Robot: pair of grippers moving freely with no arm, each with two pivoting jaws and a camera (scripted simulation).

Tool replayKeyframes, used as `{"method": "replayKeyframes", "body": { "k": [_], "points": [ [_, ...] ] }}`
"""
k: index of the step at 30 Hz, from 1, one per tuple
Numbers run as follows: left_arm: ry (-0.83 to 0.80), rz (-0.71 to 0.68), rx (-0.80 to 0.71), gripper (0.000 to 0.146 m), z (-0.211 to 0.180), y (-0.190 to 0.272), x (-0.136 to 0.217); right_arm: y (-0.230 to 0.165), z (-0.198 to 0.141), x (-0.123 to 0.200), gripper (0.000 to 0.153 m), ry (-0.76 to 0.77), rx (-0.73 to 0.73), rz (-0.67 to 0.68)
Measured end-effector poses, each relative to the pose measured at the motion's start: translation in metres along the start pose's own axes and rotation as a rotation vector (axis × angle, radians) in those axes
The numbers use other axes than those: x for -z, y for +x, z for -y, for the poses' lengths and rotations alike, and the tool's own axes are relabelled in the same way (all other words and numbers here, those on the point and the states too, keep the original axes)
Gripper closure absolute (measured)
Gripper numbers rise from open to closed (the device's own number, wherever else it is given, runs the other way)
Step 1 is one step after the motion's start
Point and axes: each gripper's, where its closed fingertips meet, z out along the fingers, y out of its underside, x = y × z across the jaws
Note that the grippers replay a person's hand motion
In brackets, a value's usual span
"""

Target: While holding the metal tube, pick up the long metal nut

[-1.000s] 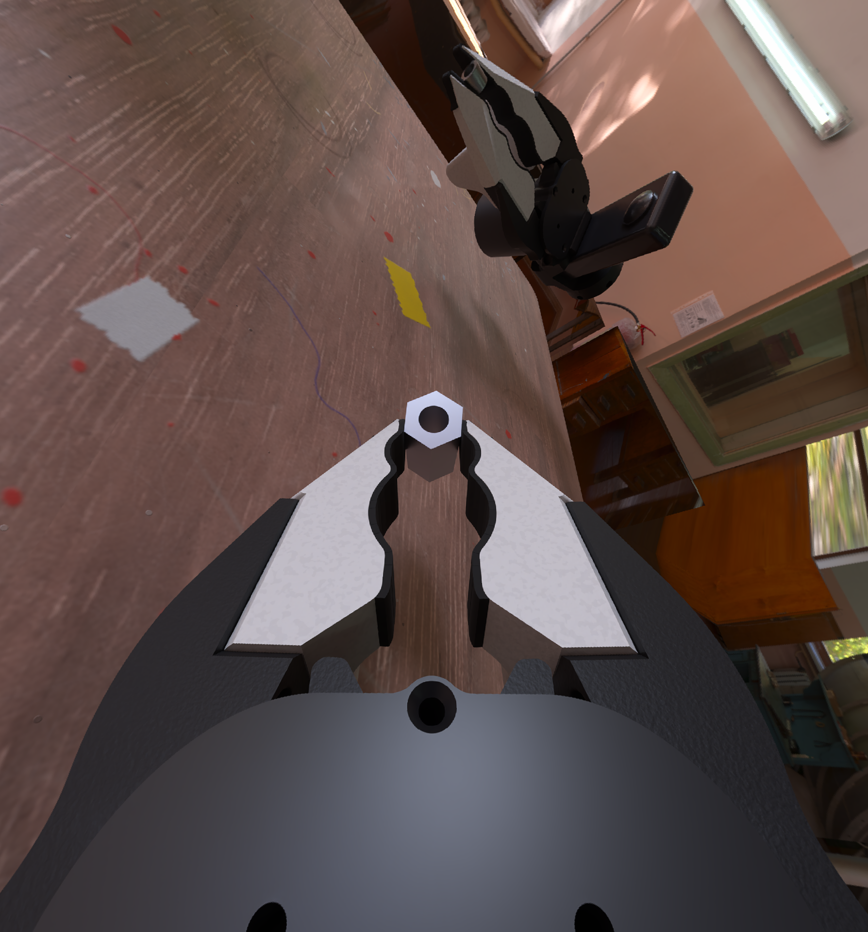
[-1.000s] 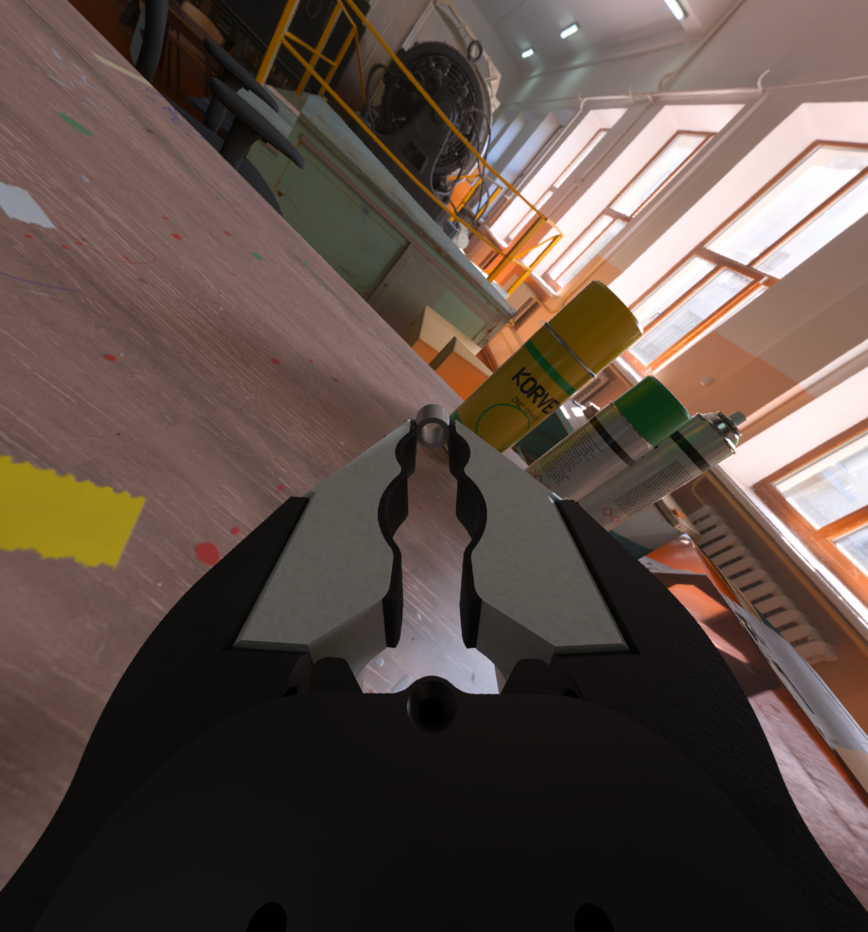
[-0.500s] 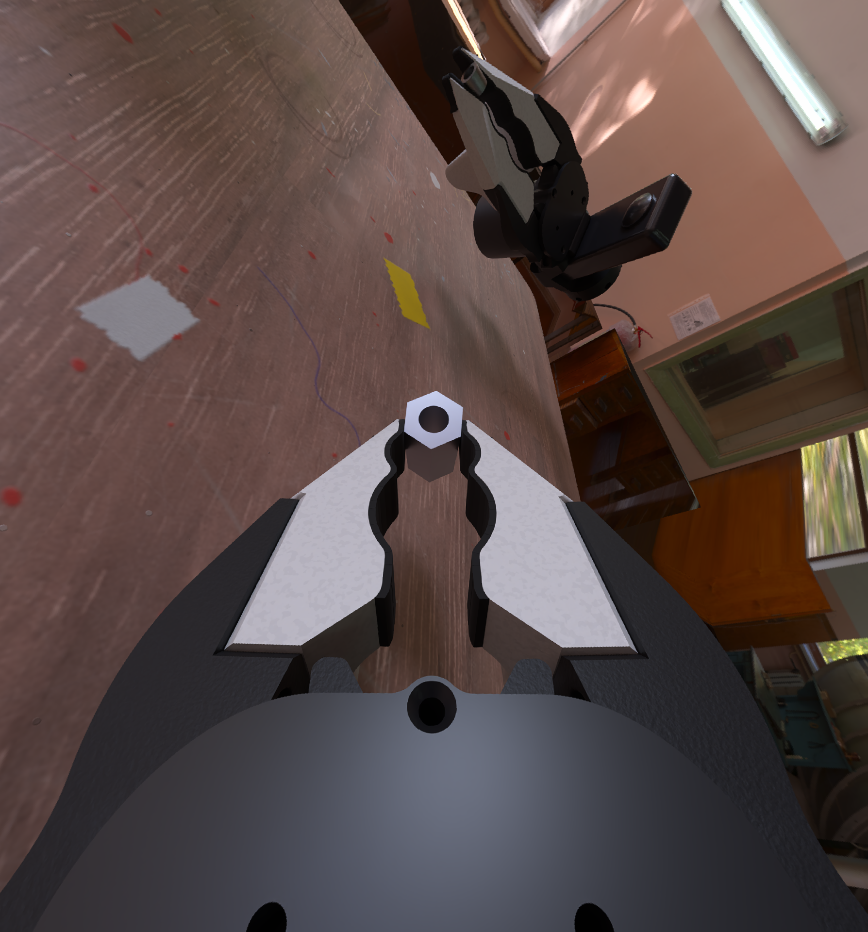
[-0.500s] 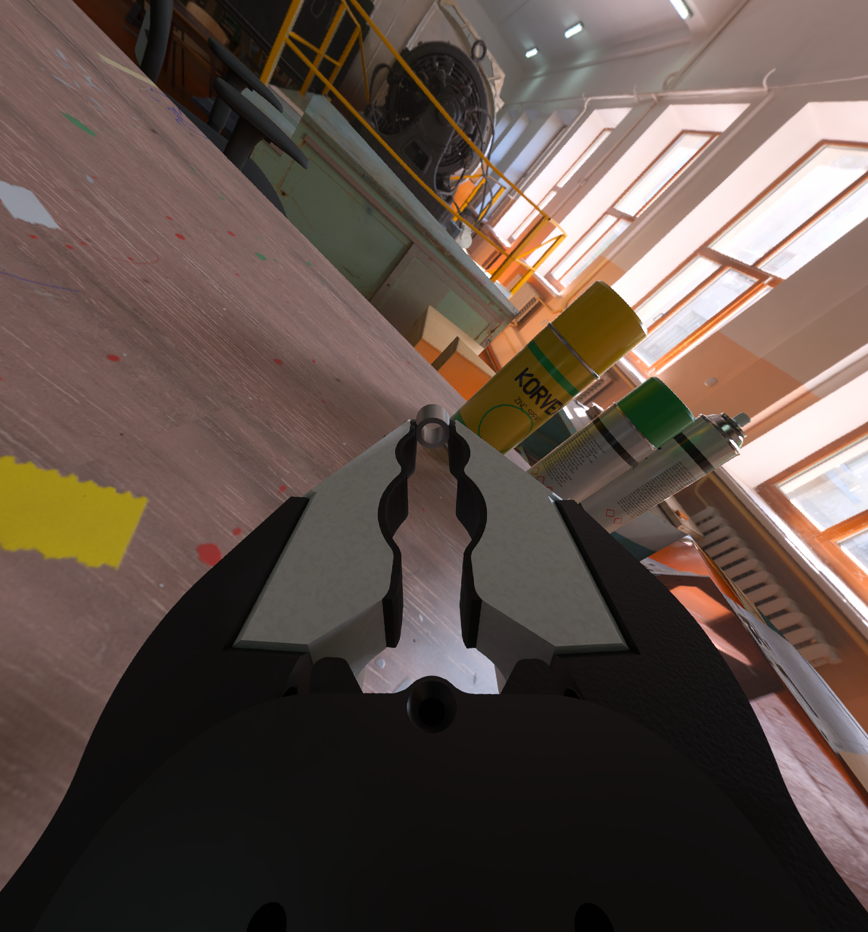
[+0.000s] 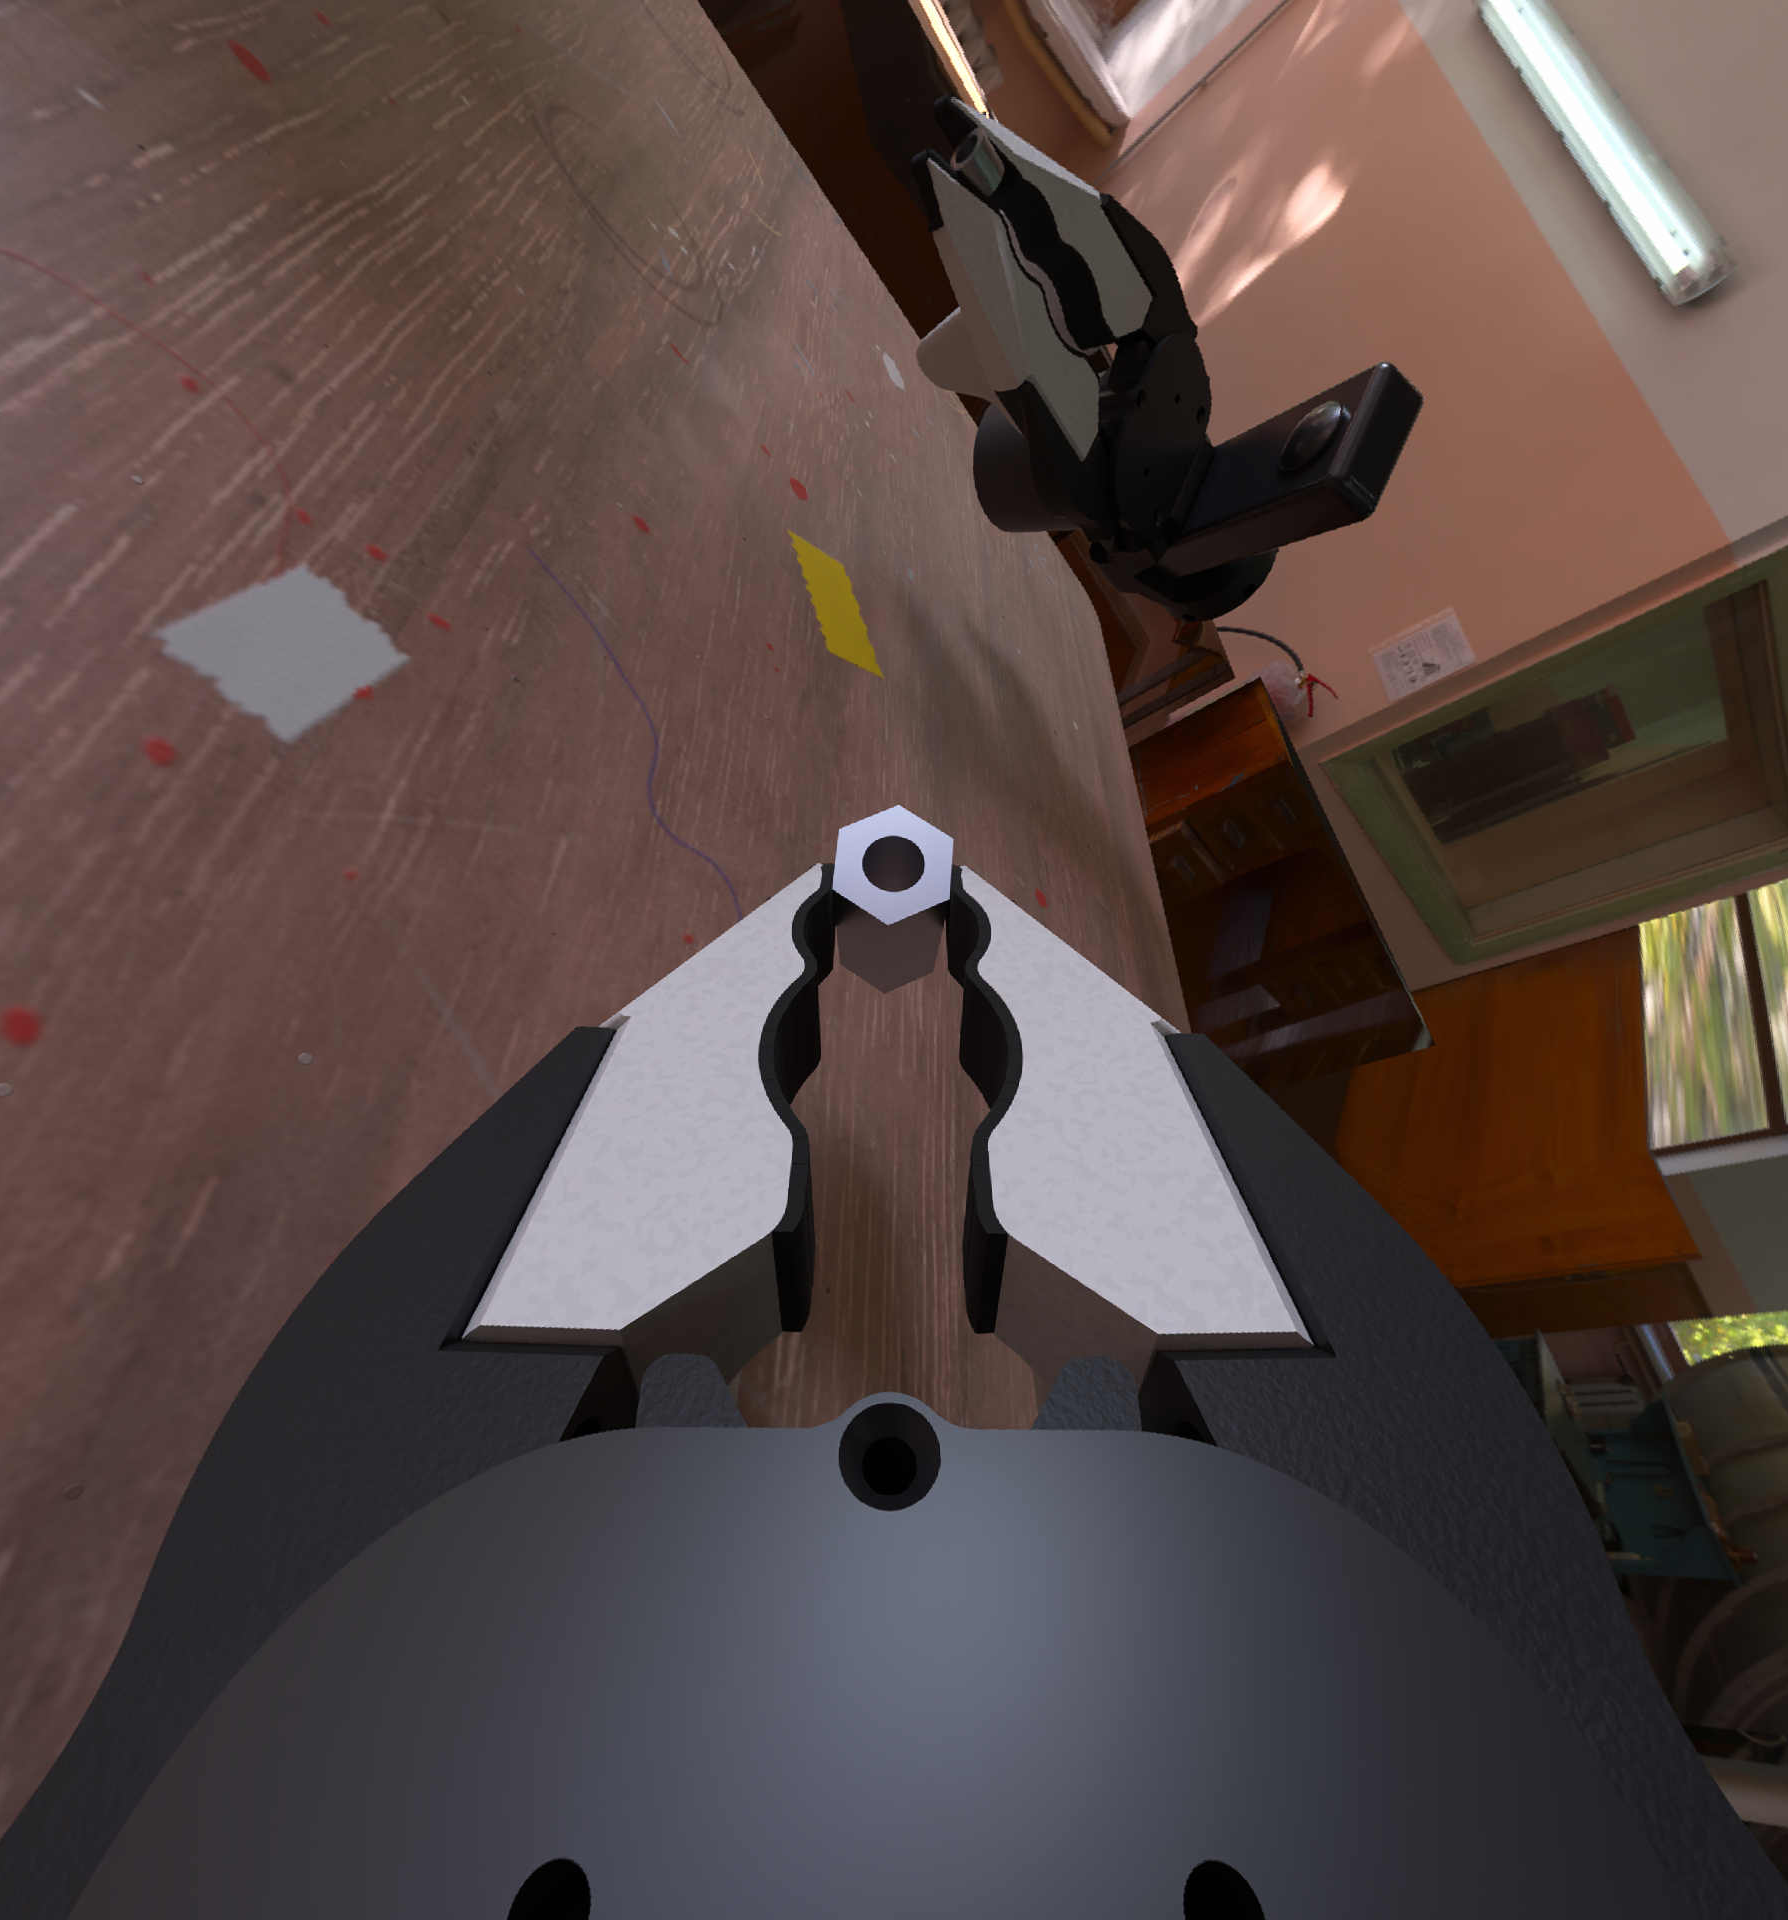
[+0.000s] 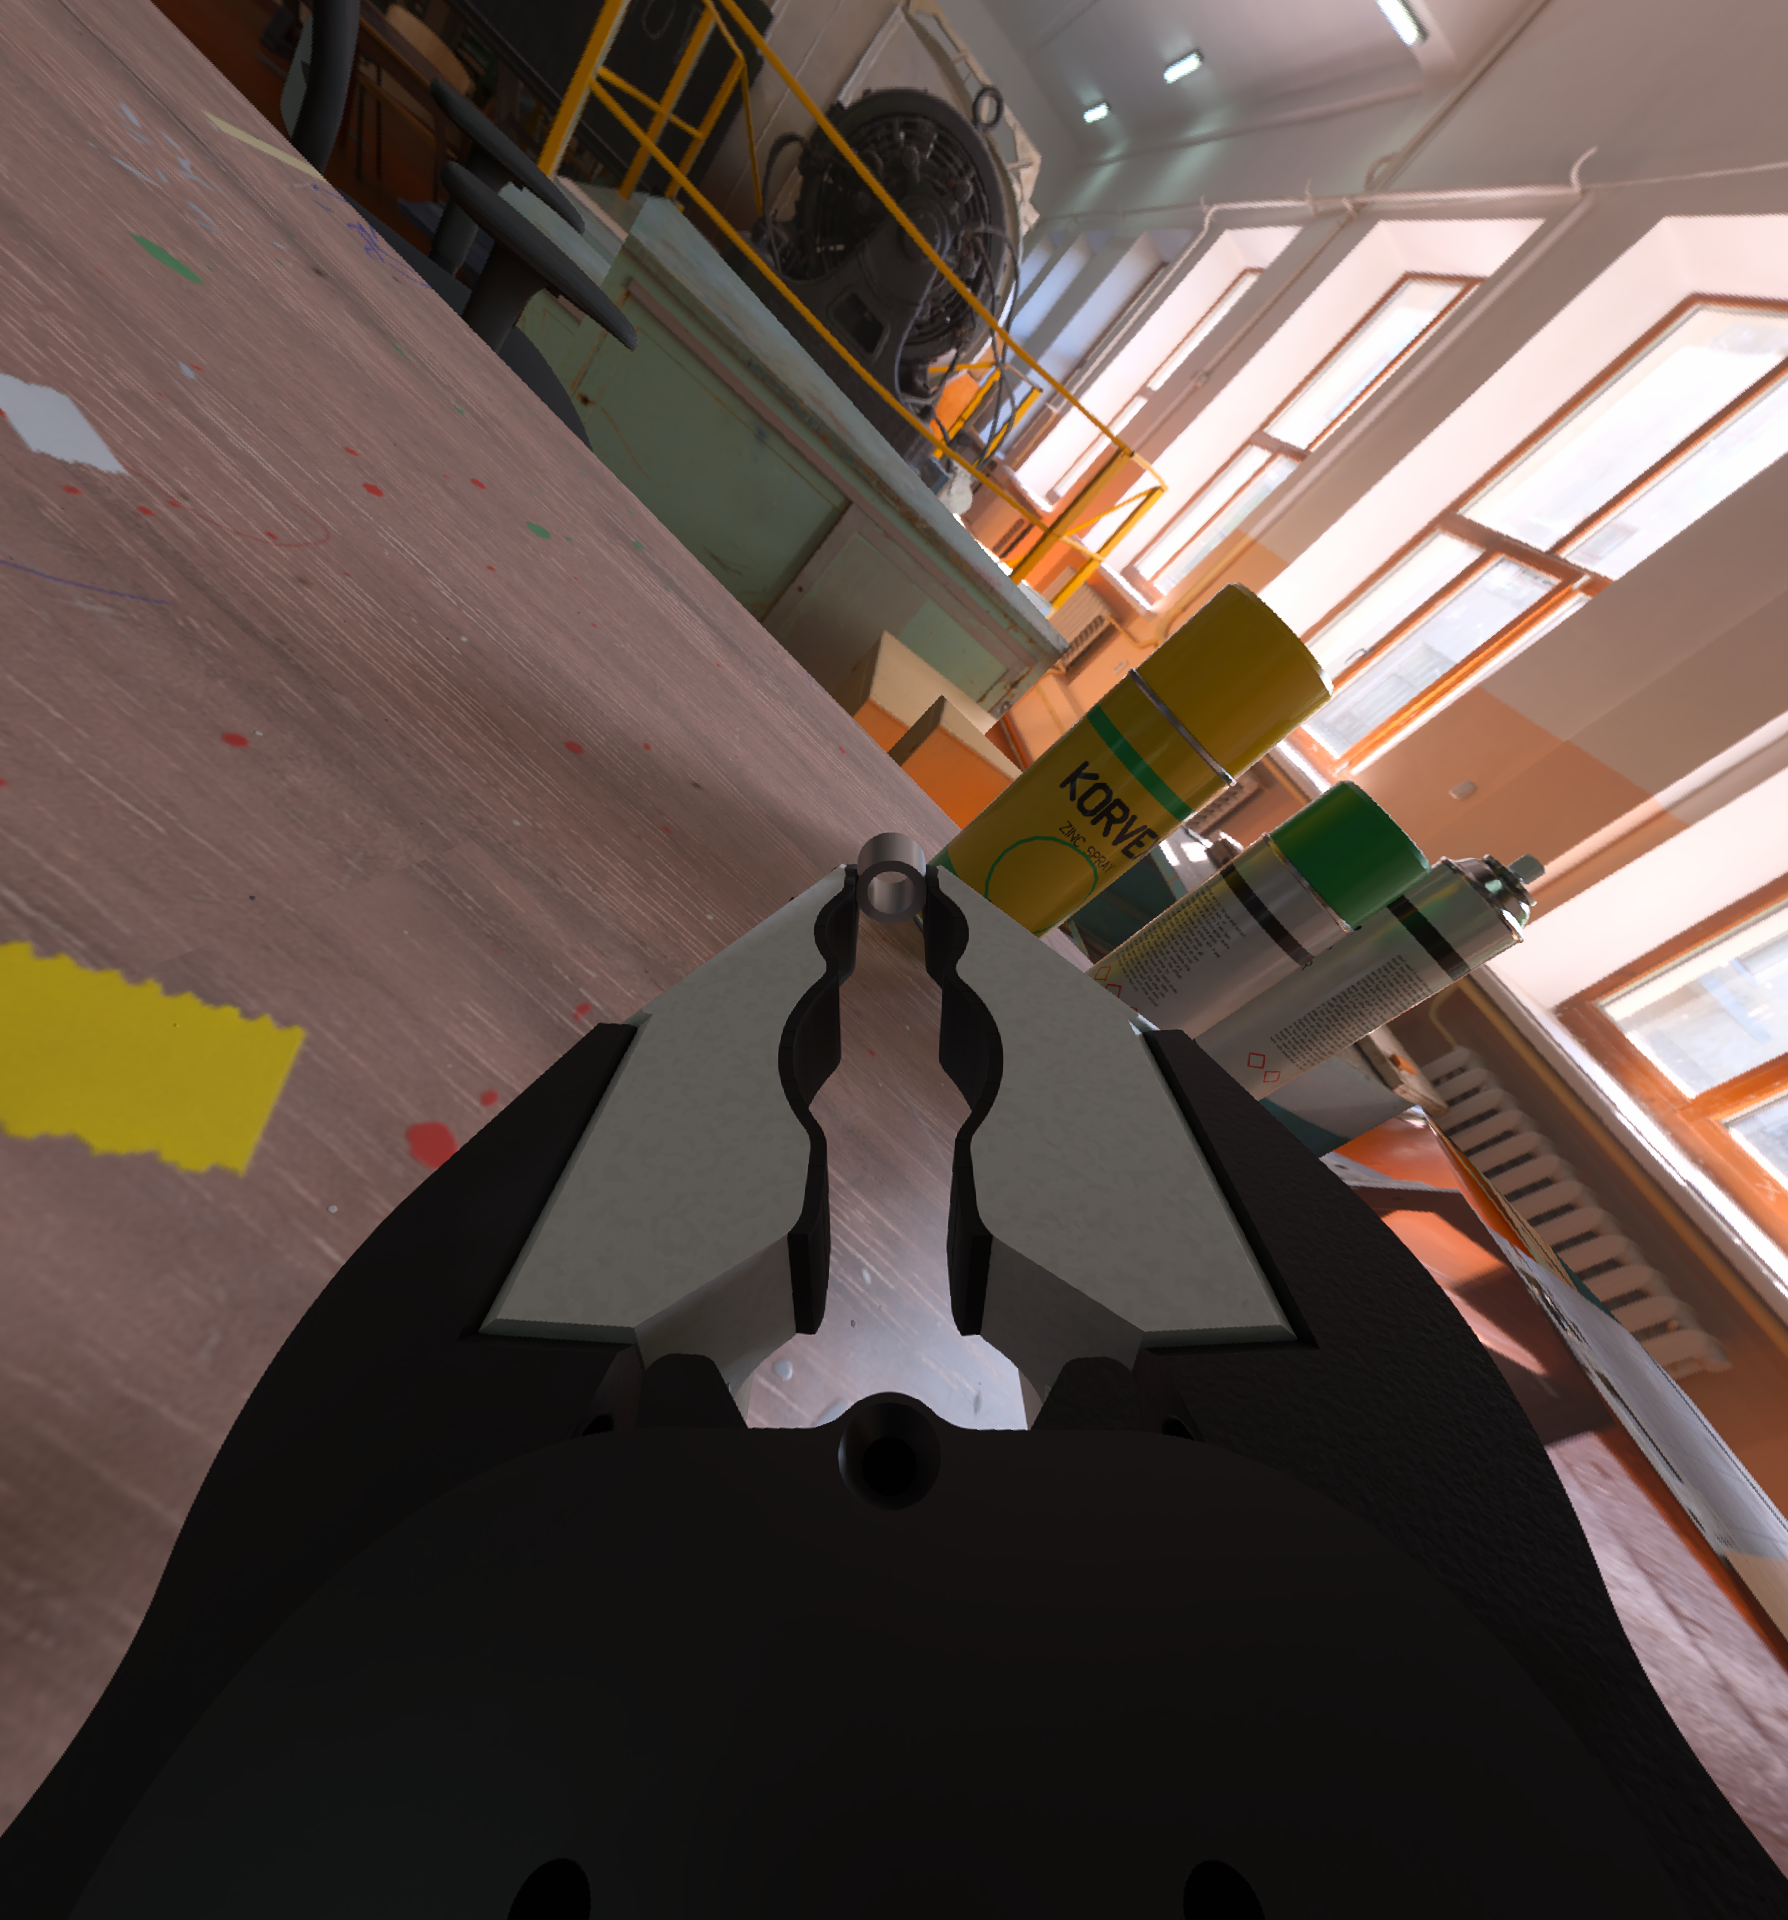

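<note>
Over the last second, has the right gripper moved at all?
Yes, slightly. In the right wrist view, the yellow tape patch and grey patch on the table slid a little toward the image's lower right, while the right gripper stays shut on the tube.

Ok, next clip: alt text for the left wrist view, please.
The left gripper clamps a long metal nut at its fingertips, above a paint-flecked wooden table. Farther off, the right gripper holds a small metal tube.

Left gripper [image 5: 891, 909] above the table, fingertips pinched on the nut [image 5: 892, 865], right gripper [image 6: 891, 899] tilted, raised, fingertips clamped on the tube [image 6: 891, 888], well apart from the left
</note>
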Motion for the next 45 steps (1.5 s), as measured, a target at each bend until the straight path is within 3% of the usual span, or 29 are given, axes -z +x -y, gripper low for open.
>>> {"method": "replayKeyframes", "body": {
  "k": [45],
  "points": [
    [-0.001,-0.001,-0.002,0.126,0.0000,0.0001,-0.0004,-0.0026,-0.0006,-0.0007,0.141,-0.005,0.004,0.014]
  ]
}}
